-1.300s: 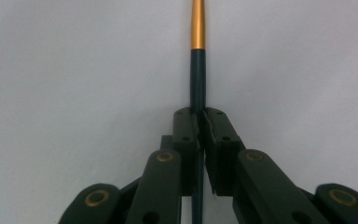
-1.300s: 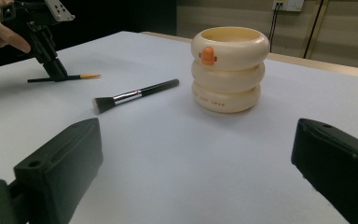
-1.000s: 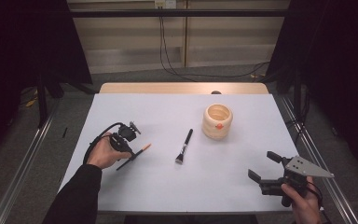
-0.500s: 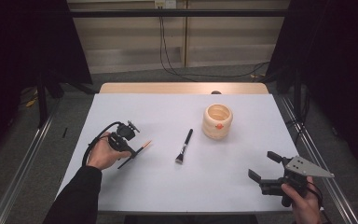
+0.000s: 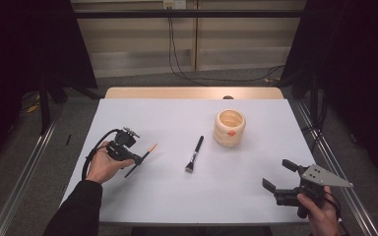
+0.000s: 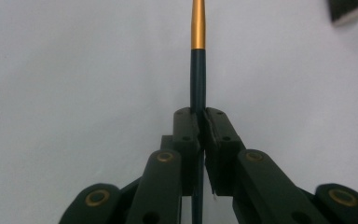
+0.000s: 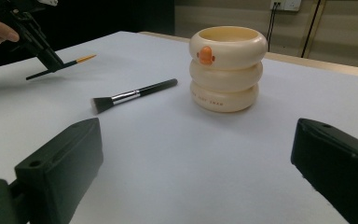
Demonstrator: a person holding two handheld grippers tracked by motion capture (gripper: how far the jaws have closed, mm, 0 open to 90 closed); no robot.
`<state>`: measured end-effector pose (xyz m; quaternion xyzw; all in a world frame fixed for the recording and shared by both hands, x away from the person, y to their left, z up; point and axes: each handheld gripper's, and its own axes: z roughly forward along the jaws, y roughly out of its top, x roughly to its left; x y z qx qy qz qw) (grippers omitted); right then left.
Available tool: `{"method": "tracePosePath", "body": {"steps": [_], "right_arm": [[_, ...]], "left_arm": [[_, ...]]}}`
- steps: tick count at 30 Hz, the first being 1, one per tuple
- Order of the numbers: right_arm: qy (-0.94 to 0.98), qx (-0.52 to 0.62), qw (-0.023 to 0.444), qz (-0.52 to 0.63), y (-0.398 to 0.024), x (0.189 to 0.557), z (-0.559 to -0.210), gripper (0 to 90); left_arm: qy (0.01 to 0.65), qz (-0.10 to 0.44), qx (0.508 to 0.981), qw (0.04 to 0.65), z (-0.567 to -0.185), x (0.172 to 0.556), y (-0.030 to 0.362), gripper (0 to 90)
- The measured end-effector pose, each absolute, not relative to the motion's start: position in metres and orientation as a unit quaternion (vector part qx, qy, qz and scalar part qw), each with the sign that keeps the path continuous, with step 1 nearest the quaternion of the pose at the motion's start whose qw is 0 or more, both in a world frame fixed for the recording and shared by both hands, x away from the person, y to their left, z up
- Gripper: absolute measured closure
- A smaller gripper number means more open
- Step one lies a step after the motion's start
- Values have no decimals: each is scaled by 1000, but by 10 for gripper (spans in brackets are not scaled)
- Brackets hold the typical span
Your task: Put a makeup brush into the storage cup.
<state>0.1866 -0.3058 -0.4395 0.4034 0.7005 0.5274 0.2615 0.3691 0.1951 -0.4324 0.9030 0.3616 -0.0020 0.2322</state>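
Observation:
My left gripper (image 5: 139, 158) is shut on a thin dark brush with an orange-gold tip (image 5: 150, 149), at the left of the white table (image 5: 177, 206). In the left gripper view the jaws (image 6: 200, 116) pinch its shaft and the thin brush (image 6: 198, 70) points straight ahead. From the right gripper view, that thin brush (image 7: 72, 62) hangs tilted a little above the table. A black flat makeup brush (image 5: 194, 154) lies in the middle. A cream ringed cup (image 5: 229, 128) with an orange mark stands right of it. My right gripper (image 5: 275, 173) is open near the front right corner.
In the right gripper view the makeup brush (image 7: 133, 94) lies left of the cup (image 7: 227, 67), both beyond my open jaws (image 7: 196, 154). A wooden strip (image 5: 192, 92) borders the table's far edge. Metal rails (image 5: 334, 162) run along both sides.
My left gripper has tipped the thin brush's orange tip slightly up and away. The right gripper, makeup brush and cup have not moved.

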Motion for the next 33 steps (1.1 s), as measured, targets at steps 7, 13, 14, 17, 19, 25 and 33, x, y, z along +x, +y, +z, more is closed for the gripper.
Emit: {"method": "tracePosePath", "body": {"steps": [7,13,14,17,19,25,33], "right_arm": [[701,403,261,528,-306,187,-440,17],[700,403,260,528,-306,187,-440,17],[700,403,261,528,-306,187,-440,17],[699,404,260,529,-306,187,-440,16],[700,404,261,528,-306,187,-440,17],[697,407,258,531,-305,186,-439,15],[694,404,260,537,-306,186,-439,8]], "left_arm": [[364,15,889,277,-423,364,198,838],[352,8,888,297,-422,359,197,838],[356,11,883,305,-423,358,197,838],[359,15,873,329,-423,354,198,838],[358,18,867,346,-421,353,199,838],[360,28,848,388,-417,348,202,838],[352,66,826,435,-410,339,201,838]]}}
